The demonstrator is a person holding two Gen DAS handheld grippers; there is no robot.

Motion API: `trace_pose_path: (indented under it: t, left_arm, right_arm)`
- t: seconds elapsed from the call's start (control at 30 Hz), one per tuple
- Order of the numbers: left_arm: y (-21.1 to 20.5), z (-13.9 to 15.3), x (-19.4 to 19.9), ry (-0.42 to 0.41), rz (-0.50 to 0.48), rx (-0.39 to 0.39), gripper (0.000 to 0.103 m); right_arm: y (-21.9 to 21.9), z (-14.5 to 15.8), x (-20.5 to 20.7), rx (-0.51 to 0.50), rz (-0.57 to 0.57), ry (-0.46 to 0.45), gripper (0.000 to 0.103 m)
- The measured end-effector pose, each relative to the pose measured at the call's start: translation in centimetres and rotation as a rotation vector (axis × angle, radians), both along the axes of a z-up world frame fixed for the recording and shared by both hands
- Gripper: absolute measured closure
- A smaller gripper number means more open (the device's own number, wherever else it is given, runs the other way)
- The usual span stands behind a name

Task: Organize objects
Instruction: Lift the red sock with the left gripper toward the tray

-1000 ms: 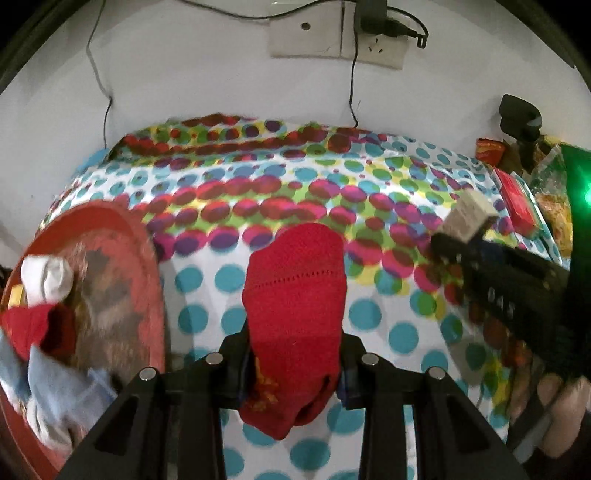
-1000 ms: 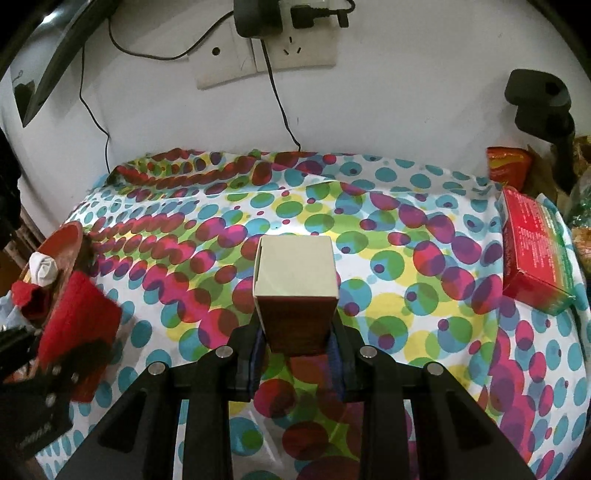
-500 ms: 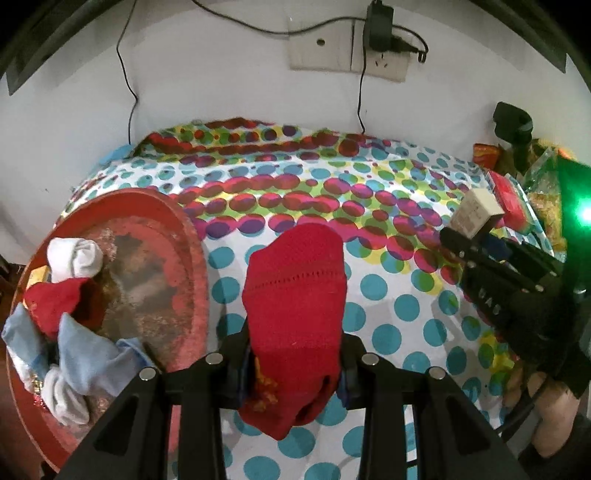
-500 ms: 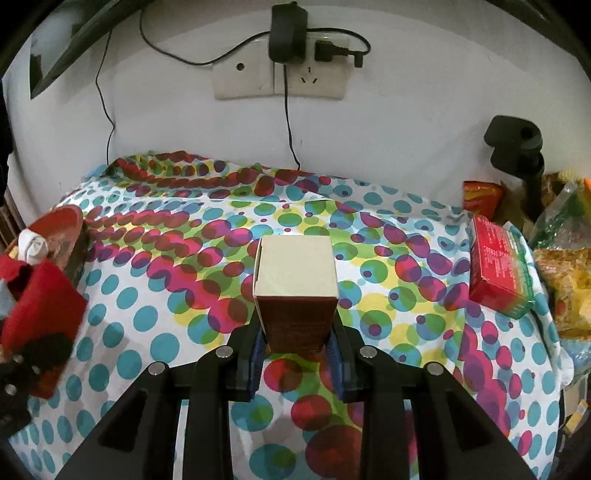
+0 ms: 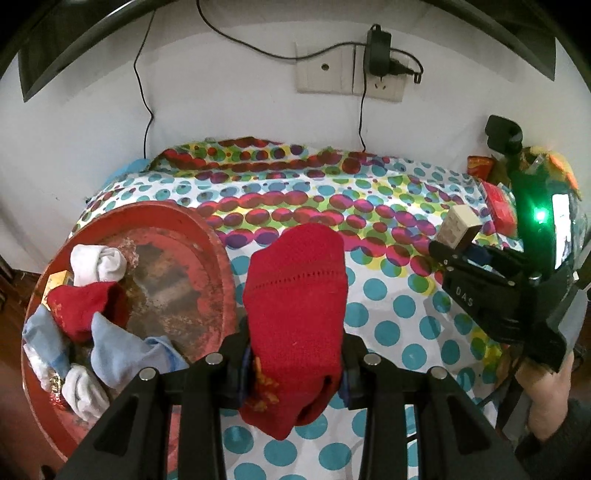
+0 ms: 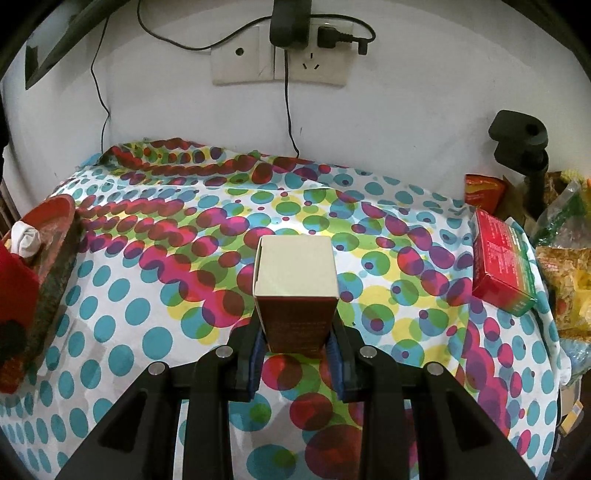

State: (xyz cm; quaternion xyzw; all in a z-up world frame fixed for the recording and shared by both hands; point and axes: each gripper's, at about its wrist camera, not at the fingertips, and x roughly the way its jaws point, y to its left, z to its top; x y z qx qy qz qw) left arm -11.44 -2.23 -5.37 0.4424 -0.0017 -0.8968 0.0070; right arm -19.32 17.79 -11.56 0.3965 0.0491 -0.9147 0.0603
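- Left hand-held gripper (image 5: 295, 363): its jaws have just been opening a little, yet the pads still press on a red sock (image 5: 295, 295) that stands up between them, toe end hanging below the pads, above the surface.
- Right hand-held gripper (image 6: 295, 343): closed narrowly on a small box (image 6: 295, 288) with a pale top and brown sides, held upright above the surface; in the left wrist view the same hand-held gripper shows at the right edge, with a hand (image 5: 546, 398) under it.
- Surface (image 6: 147, 314): covered by a polka-dot cloth (image 6: 406, 332) in teal, pink, green and yellow; it lies bare under both held things.
- Red tray (image 5: 218, 266): round, worn inside, at the left side of the surface, just beside the left hand-held gripper. It holds a rolled white sock (image 5: 98, 264), a second red sock (image 5: 79, 306), a light blue sock (image 5: 122, 354), another white roll (image 5: 83, 391) at the near rim and a small yellow packet (image 5: 57, 280) at its left edge.
- Red and green carton (image 6: 502, 266): lying flat near the right edge of the surface, well apart from the held box.
- Snack bags (image 6: 561, 280): heaped beyond the carton at the far right, with a black clamp stand (image 6: 521, 147) rising behind them.
- Wall (image 6: 406, 92): white, behind the surface, with a socket plate (image 6: 277, 62), a black adapter (image 6: 290, 24) plugged in, and cables (image 6: 290, 122) running down to the cloth.
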Motion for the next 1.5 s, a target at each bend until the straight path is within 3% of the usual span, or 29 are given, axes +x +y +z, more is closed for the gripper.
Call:
trace_pose_path:
  t: [0.7,1.1,1.5]
  left_arm:
    - [-3.7,2.5,1.0,0.065,0.043,0.016,0.067]
    - [-9.7,3.6,-0.1,0.064,0.067,0.111,0.067]
    - [-14.7,3.5,-3.7,0.02,0.122,0.052,0.067]
  right_arm:
    - [0.0,-0.6,-0.4,0.005,-0.002,-0.031,0.075]
    - [0.0,-0.7,-0.4,0.008,-0.006,-0.035,0.075]
    - [0.1,-0.6,-0.4,-0.001,-0.002,-0.038,0.075]
